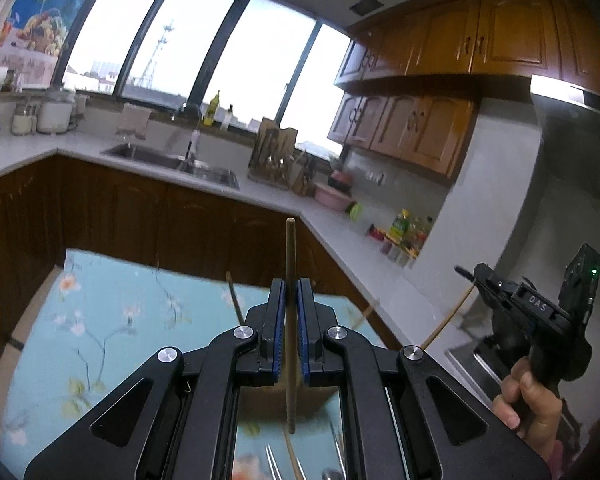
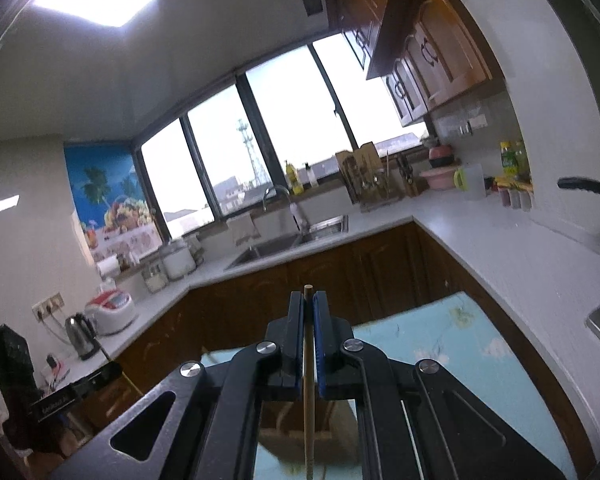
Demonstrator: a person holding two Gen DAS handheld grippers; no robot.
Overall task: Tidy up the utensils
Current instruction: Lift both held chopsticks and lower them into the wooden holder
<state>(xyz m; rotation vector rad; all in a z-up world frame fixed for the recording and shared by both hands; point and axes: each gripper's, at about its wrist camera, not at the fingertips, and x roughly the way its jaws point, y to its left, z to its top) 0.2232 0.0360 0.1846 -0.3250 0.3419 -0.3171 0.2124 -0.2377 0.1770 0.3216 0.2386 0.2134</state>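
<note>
Left gripper (image 1: 291,300) is clamped on a single wooden chopstick (image 1: 290,264), stick running upright between the blue pads, top end poking above the fingertips, ridged lower end hanging below the jaws. Right gripper (image 2: 309,312) is likewise closed on a second chopstick (image 2: 308,392), same upright pose, tip just clear of the pads. Left view also catches the right gripper off to the side, in a person's hand (image 1: 528,392), with its thin stick slanting down from it. Both claws point out over the room rather than down, above a table with a pale blue floral cloth (image 1: 112,312). Under the left gripper, low in frame, metal tines, probably a fork (image 1: 274,462), and another stick lie on the cloth; a brownish box-like thing sits below both grippers, too hidden to identify. Beyond: white counter (image 2: 480,248), sink (image 2: 292,240), a rack with utensils (image 2: 364,176) near the window. Read: pickup step looks done, one stick per claw, now in the carry phase. Next move needs a drop target, possibly that box or the rack, can't tell which. It calls for lining both sticks parallel, tips the same way, lowering over the target, then releasing. Risk: thin round sticks can pivot in the pads if bumped.
</note>
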